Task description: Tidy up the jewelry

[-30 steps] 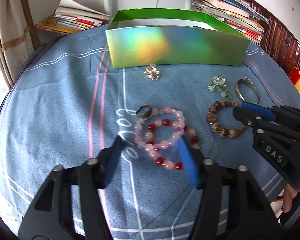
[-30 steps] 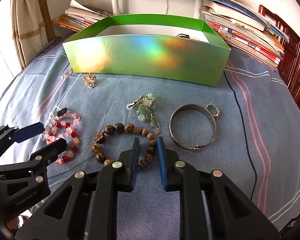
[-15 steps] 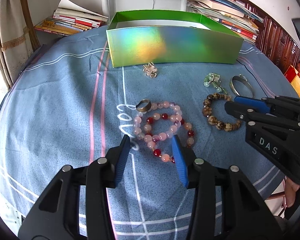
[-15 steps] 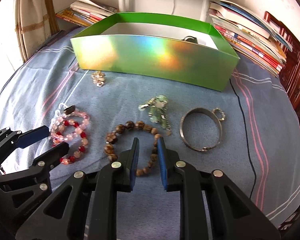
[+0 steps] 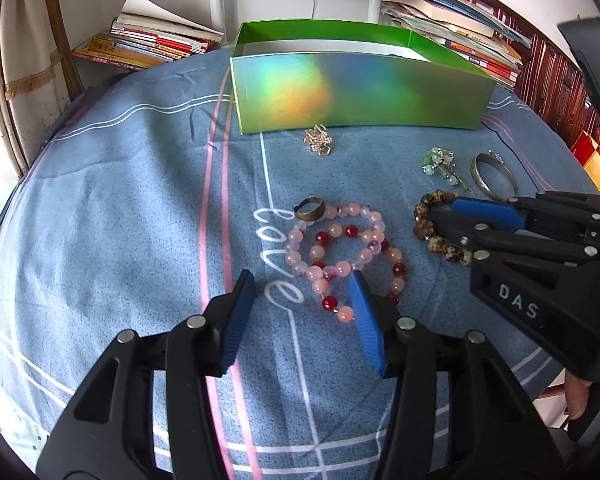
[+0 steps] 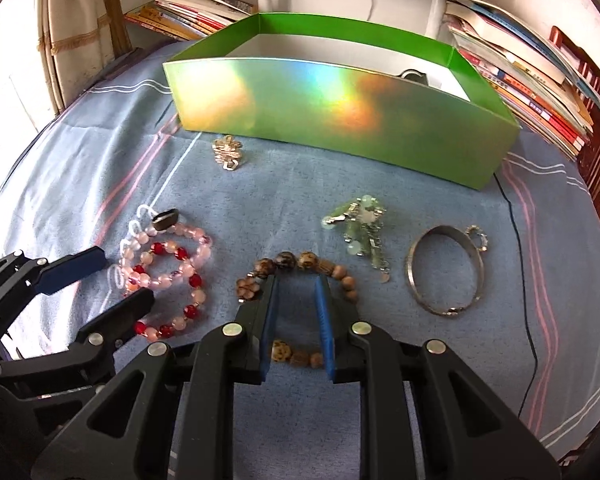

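Jewelry lies on a blue cloth in front of a shiny green box (image 5: pixel 356 92) (image 6: pixel 340 116). My left gripper (image 5: pixel 302 284) is open, just short of the pink and red bead bracelets (image 5: pixel 340 248) (image 6: pixel 168 272), with a dark ring (image 5: pixel 309 208) beside them. My right gripper (image 6: pixel 298 288) is open over the brown bead bracelet (image 6: pixel 296 264) (image 5: pixel 430 224), its fingers inside the loop and not gripping it. A green bead charm (image 6: pixel 358 224), a silver bangle (image 6: pixel 444 272) and a gold brooch (image 6: pixel 229 152) lie nearby.
Stacks of books (image 6: pixel 528 72) (image 5: pixel 148 40) stand behind and beside the box. A dark object (image 6: pixel 414 76) sits inside the box at its right end. A black cord (image 6: pixel 520 264) runs down the cloth at the right. A curtain (image 5: pixel 4 92) hangs at the left.
Both grippers have pulled back and risen a little. The left jaws have narrowed somewhat. The right jaws have opened wider and now sit over the brown bracelet.
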